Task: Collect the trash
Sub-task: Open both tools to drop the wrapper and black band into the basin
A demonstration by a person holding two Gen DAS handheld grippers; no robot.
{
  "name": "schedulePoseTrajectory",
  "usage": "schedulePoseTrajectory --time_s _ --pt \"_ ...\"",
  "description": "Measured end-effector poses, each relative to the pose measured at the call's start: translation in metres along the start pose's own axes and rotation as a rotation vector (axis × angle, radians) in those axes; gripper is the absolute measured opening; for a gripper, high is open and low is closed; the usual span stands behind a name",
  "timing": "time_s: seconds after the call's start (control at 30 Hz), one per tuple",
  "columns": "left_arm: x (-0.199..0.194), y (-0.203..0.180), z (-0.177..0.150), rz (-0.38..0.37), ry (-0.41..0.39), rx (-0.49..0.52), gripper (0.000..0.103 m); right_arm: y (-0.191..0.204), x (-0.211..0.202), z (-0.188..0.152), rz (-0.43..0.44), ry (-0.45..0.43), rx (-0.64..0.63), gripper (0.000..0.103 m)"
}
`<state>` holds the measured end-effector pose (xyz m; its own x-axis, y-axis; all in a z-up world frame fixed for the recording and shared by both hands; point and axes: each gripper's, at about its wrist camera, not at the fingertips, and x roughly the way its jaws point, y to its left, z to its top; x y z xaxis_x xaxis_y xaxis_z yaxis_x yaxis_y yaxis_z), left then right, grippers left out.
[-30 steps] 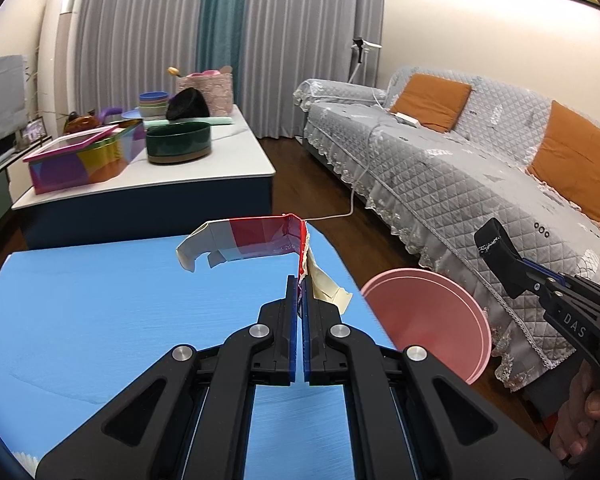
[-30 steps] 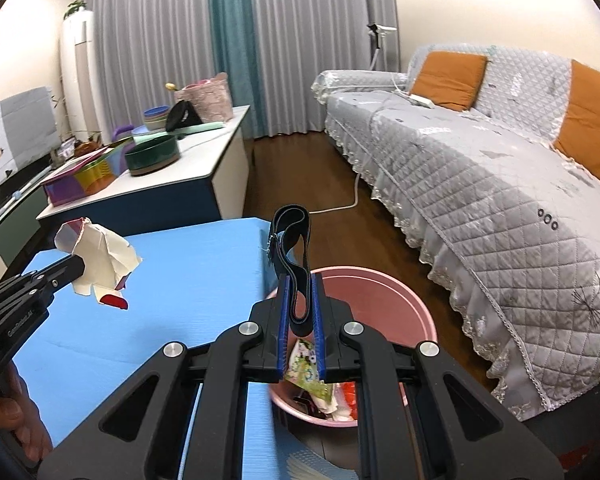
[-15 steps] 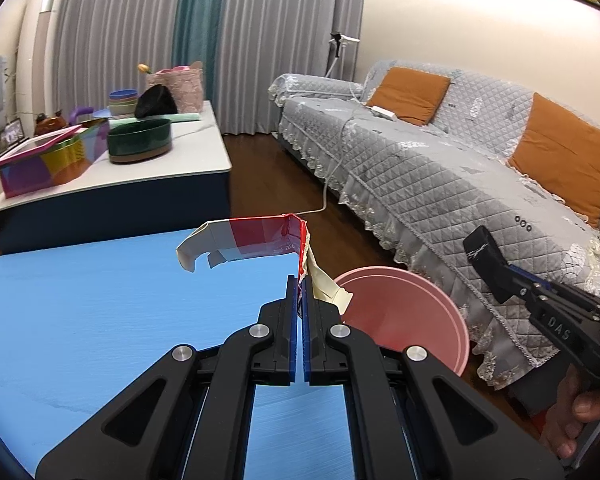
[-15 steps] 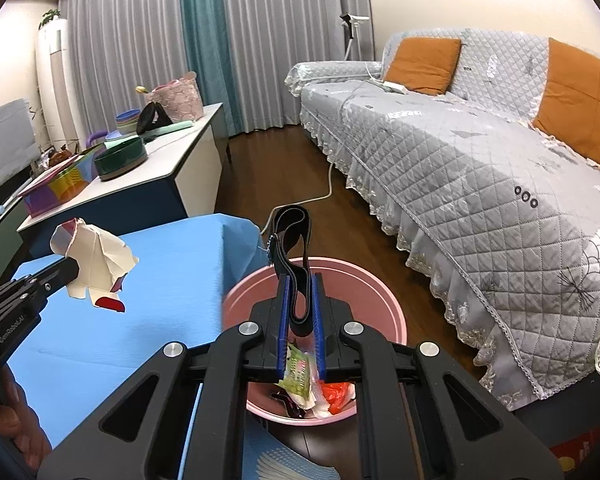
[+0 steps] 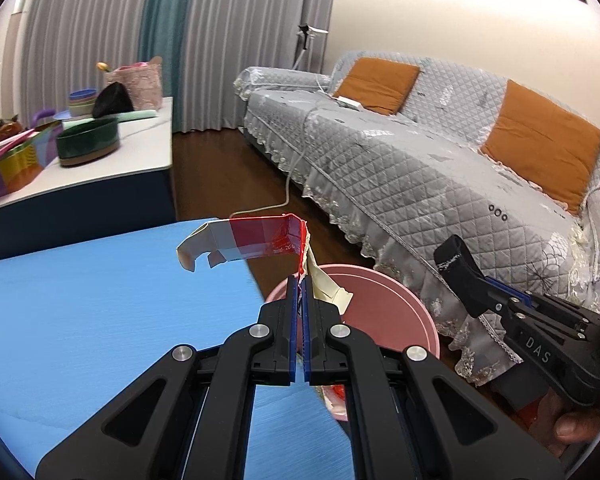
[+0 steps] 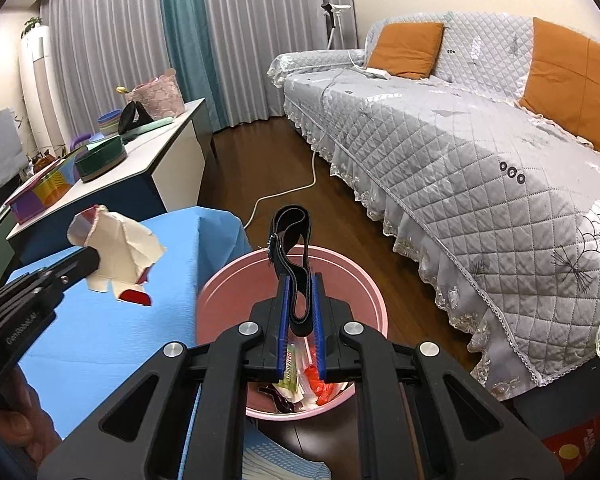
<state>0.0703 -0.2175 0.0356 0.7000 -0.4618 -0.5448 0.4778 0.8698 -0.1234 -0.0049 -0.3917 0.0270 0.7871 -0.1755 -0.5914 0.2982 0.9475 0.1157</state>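
Note:
My left gripper is shut on a torn red and white carton scrap, held up over the right edge of the blue table and the near rim of a pink bin. From the right wrist view the same scrap hangs at the left gripper's tip. My right gripper is shut on a black elastic band, right above the pink bin, which holds several wrappers. The right gripper also shows at the right of the left wrist view.
A grey quilted sofa with orange cushions runs along the right. A white cable lies on the wood floor. A low white cabinet behind the table carries bowls, a colourful box and a basket. A hand grips the right tool.
Both grippers have moved right and forward, toward the pink bin. The bin now sits directly under the band and beside the carton scrap. Neither grip has changed.

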Motion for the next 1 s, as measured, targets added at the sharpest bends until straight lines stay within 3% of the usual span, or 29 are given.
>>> schedulePoseTrajectory --time_s 0.57,0.63,0.7,0.77,0.87,1.0 --pt "0.034 -0.021 -0.005 -0.055 0.056 0.059 0.002 -0.005 0.021 -0.002 0.008 0.043 0.013 0.012" --pt "0.038 -0.023 -0.006 -0.057 0.067 0.065 0.002 -0.003 0.024 -0.003 0.003 0.057 0.004 0.017" --pt "0.042 -0.021 -0.008 -0.057 0.087 0.065 0.002 -0.002 0.027 -0.003 -0.016 0.06 -0.001 0.035" --pt "0.043 -0.018 -0.009 -0.064 0.092 0.057 0.006 -0.004 0.027 -0.004 -0.013 0.059 0.007 0.043" --pt "0.041 -0.014 -0.01 -0.056 0.09 0.051 0.018 -0.004 0.028 -0.003 -0.017 0.058 0.006 0.047" --pt "0.036 -0.011 -0.009 -0.049 0.079 0.041 0.019 -0.003 0.028 -0.003 -0.017 0.059 0.009 0.049"
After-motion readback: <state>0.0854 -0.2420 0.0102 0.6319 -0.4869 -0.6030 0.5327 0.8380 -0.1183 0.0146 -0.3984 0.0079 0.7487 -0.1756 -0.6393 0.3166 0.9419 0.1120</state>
